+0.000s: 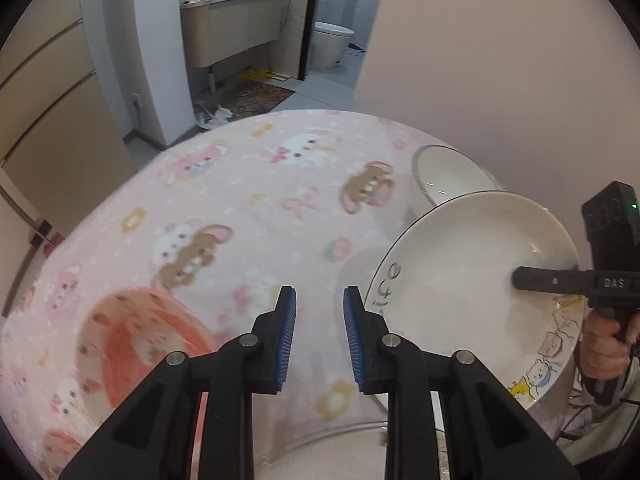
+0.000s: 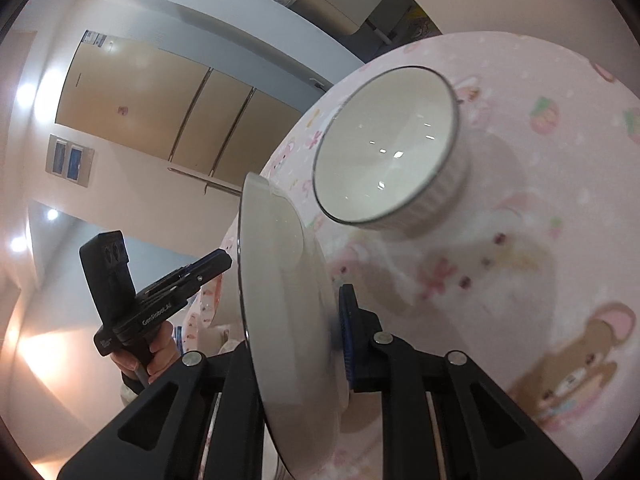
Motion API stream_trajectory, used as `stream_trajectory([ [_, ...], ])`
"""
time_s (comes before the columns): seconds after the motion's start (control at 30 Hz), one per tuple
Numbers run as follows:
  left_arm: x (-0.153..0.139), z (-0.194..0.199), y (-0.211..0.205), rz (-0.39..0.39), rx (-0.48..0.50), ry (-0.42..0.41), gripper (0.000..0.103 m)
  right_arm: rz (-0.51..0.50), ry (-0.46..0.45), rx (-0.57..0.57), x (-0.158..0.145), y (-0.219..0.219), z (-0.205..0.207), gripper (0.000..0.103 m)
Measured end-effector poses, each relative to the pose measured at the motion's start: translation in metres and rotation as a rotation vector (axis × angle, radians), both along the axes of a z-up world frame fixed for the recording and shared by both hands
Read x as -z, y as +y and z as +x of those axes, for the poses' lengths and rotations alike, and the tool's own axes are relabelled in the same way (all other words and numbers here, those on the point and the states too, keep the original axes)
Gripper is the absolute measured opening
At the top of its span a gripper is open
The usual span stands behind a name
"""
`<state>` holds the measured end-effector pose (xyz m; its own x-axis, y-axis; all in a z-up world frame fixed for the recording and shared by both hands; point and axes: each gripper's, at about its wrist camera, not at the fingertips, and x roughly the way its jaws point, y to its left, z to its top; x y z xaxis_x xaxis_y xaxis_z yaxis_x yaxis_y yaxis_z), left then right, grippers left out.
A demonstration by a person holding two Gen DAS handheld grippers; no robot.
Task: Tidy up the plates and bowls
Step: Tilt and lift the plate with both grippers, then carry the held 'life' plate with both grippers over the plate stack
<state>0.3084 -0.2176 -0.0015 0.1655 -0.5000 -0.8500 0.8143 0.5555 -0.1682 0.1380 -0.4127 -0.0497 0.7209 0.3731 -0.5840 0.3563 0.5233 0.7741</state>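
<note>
My right gripper (image 2: 304,344) is shut on the rim of a white plate (image 2: 288,304) and holds it tilted above the table; the plate (image 1: 472,280) with cartoon animals on its rim also shows in the left wrist view, with the right gripper (image 1: 520,278) on it. A white ribbed bowl (image 2: 388,152) stands on the pink cloth beyond it, also seen in the left wrist view (image 1: 448,176). My left gripper (image 1: 320,320) is open and empty, just left of the plate. A pink-orange plate (image 1: 140,344) lies at the left.
The table wears a pink cartoon cloth (image 1: 260,184). Another white dish rim (image 1: 340,432) shows under the left gripper. A wall (image 1: 500,60) stands behind the table. A bathroom doorway (image 1: 260,40) lies beyond. My left gripper (image 2: 180,280) shows in the right wrist view.
</note>
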Motion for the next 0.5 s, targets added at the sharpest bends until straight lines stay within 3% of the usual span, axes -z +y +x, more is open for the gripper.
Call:
stream_trajectory([
  [0.1, 0.008, -0.011, -0.010, -0.027, 0.000, 0.091, 0.029, 0.064, 0.008, 0.005, 0.006, -0.009, -0.015, 0.016],
  [0.17, 0.018, -0.018, -0.021, 0.000, 0.015, 0.121, 0.046, 0.120, 0.036, 0.031, 0.013, -0.015, -0.025, 0.016],
  [0.3, 0.038, -0.034, -0.042, 0.042, 0.102, 0.192, 0.046, 0.196, 0.070, 0.051, 0.025, -0.023, -0.036, 0.016],
  [0.5, 0.039, -0.041, -0.048, 0.038, 0.104, 0.222, 0.046, 0.174, 0.068, 0.089, 0.015, -0.034, -0.056, 0.018],
])
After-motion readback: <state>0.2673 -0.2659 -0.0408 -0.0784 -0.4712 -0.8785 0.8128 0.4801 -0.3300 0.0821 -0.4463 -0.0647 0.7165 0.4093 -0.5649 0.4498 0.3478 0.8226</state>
